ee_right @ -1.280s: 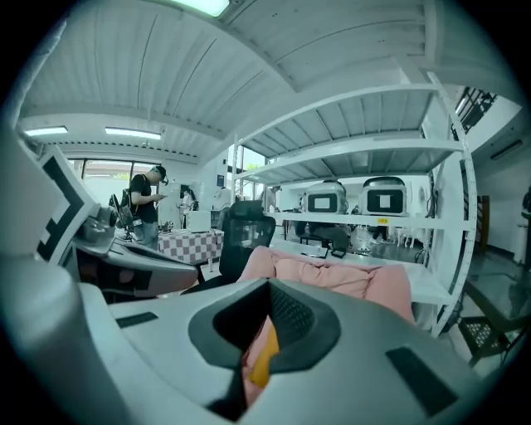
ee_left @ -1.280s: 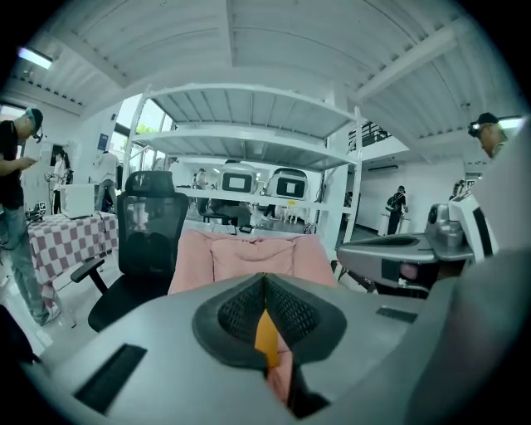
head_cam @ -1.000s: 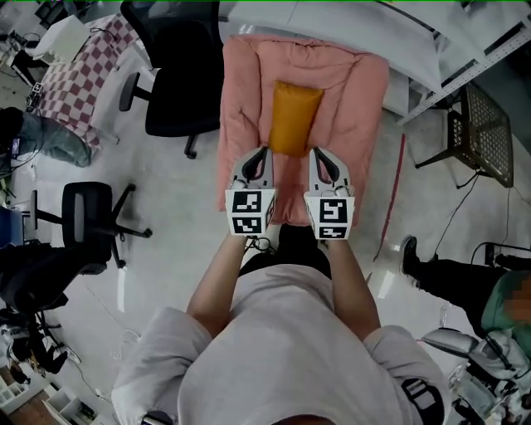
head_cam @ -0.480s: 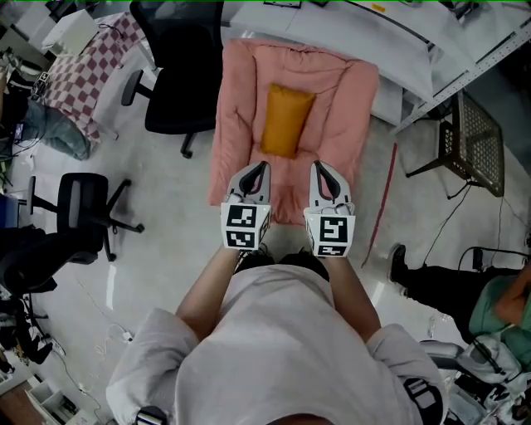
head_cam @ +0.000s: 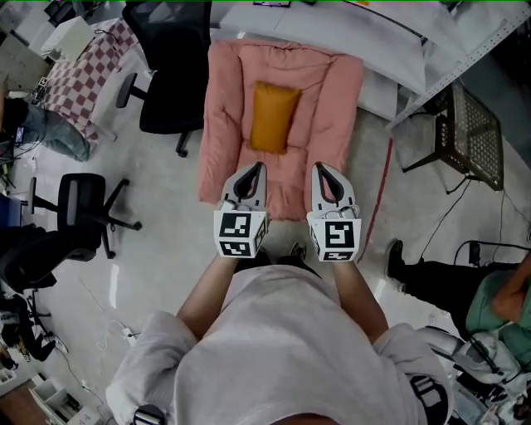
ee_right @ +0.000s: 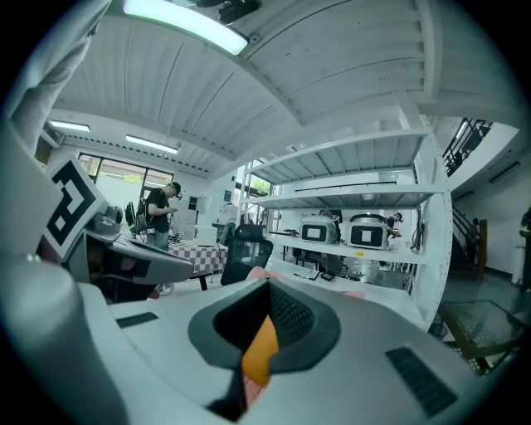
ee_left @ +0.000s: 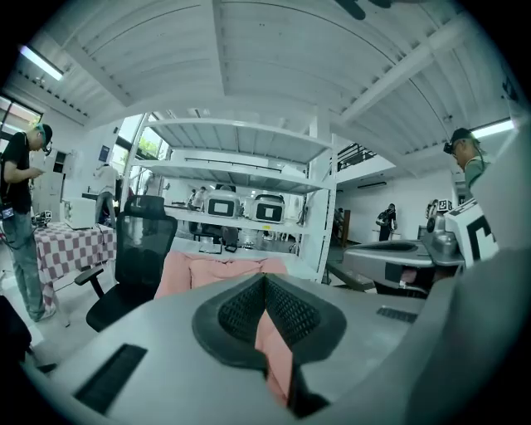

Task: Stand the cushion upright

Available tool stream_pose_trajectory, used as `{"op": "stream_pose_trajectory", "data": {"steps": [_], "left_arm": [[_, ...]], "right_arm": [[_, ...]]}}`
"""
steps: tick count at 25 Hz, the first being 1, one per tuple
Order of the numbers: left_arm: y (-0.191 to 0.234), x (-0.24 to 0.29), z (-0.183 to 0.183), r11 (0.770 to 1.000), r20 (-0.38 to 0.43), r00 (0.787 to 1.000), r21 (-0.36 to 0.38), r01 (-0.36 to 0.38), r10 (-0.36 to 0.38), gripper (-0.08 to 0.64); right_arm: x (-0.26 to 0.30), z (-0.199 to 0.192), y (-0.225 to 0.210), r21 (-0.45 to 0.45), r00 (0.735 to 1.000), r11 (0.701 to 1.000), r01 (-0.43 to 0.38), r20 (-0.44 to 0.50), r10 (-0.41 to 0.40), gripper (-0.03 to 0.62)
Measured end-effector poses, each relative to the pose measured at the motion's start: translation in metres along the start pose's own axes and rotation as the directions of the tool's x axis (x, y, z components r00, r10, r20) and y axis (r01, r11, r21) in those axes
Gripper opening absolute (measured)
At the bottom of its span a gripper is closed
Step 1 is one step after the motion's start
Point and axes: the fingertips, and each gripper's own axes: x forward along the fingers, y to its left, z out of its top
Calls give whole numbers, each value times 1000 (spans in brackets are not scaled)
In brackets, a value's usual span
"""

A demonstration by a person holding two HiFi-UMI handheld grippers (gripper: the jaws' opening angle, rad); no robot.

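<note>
An orange cushion lies flat on a thick pink floor pad, its long side running away from me. My left gripper and right gripper hover side by side over the pad's near edge, both shut and holding nothing, well short of the cushion. In the left gripper view the shut left gripper shows only pink pad beyond it. A sliver of orange cushion shows below the tips of the right gripper in the right gripper view.
A black office chair stands against the pad's left side, and another chair is nearer on the left. A white shelf unit runs behind the pad. A wire chair and a seated person's legs are on the right.
Both grippers have drawn back together from beside the cushion's near end to the pad's near edge, staying shut. The cushion has not moved on the pad.
</note>
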Motion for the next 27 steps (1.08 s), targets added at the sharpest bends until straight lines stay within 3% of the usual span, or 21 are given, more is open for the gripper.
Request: {"op": "stream_pose_trajectory", "data": {"steps": [11, 27], "left_arm": [[-28, -3, 9, 998, 20, 999, 54, 29, -30, 14], [-42, -21, 15, 998, 38, 999, 45, 35, -37, 14]], "right_arm": [[-22, 10, -4, -10, 1000, 1000, 8, -8, -8, 8], [-36, 22, 7, 6, 1000, 1000, -6, 12, 6, 8]]}}
